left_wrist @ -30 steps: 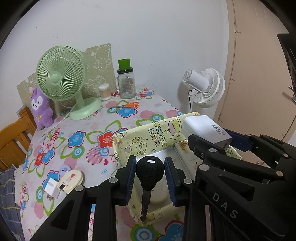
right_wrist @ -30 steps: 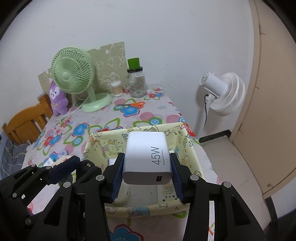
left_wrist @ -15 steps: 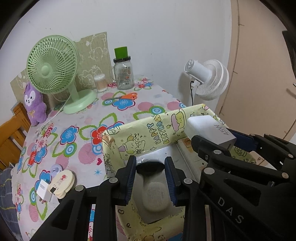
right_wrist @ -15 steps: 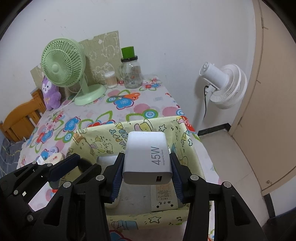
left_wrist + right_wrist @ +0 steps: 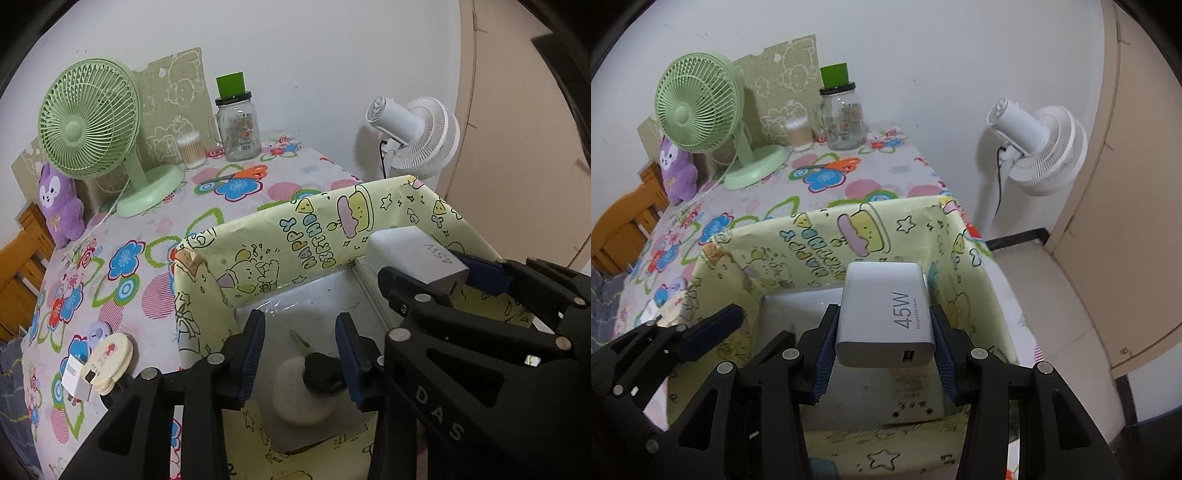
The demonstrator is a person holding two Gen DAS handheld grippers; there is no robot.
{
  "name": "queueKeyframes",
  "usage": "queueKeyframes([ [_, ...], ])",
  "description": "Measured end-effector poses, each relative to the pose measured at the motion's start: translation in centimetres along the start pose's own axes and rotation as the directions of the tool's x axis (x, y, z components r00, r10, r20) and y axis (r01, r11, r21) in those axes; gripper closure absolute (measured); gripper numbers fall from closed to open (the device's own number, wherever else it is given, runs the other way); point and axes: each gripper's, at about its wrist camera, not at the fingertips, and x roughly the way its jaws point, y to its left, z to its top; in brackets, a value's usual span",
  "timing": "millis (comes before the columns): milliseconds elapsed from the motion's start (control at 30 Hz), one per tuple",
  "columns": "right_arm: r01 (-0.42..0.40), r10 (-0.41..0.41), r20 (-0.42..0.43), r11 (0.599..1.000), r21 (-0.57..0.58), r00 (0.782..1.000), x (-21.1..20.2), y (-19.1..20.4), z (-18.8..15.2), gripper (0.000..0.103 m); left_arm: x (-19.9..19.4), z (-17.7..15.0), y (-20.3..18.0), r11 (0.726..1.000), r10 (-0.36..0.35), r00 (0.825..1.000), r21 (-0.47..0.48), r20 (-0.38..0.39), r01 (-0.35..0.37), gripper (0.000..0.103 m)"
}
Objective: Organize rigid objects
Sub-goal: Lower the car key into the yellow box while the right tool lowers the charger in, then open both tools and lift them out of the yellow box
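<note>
So, left to right on the flowered tablecloth (image 5: 155, 236): purple plush (image 5: 61, 206) at the far left by a wooden chair (image 5: 22, 258), green desk fan (image 5: 90, 122) beside it, cotton swab tub (image 5: 190, 149), glass jar (image 5: 238, 127) with a green lid, orange scissors (image 5: 243, 173) lying flat in front of the jar. Near the table's left edge sit a small white plug (image 5: 75, 380) and a cream round case (image 5: 109, 362), touching each other. White standing fan (image 5: 417, 136) is off the table to the right, by the wall. Yellow cartoon-print box (image 5: 314, 236) takes the front of the table, both grippers over it. Left gripper (image 5: 301, 354): jaws have just been opening, now parted, black car key (image 5: 321, 373) lies between them against the right pad, resting on a pale round thing (image 5: 303, 402) on the box floor; left pad clear of it. Right gripper (image 5: 882, 350): jaws closed on the white 45W charger (image 5: 886, 314), held above the box interior, pads pressing both sides. Charger blocks the right wrist view of the box's middle floor; a white labelled slab (image 5: 905, 398) shows under it. The left gripper's arm (image 5: 665, 354) crowds the box's left wall in that view.
</note>
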Motion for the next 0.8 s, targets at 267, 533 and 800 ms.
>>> queueKeyframes([
  [267, 0.028, -0.028, 0.001, 1.000, -0.004, 1.000, 0.5, -0.2, 0.2, 0.052, 0.1, 0.1, -0.1, 1.000, -0.007, 1.000, 0.001, -0.002, 0.007, 0.052],
  [533, 0.040, -0.040, 0.006, 0.999, 0.010, 0.999, -0.2, -0.6, -0.1, 0.048, -0.1, 0.1, -0.2, 0.999, -0.039, 0.999, -0.006, -0.001, 0.039, 0.037],
  [800, 0.006, -0.006, 0.031, 1.000, 0.021, 1.000, -2.1, -0.4, -0.9, 0.032, -1.9, -0.8, -0.8, 1.000, -0.010, 0.999, 0.023, 0.033, 0.010, 0.015],
])
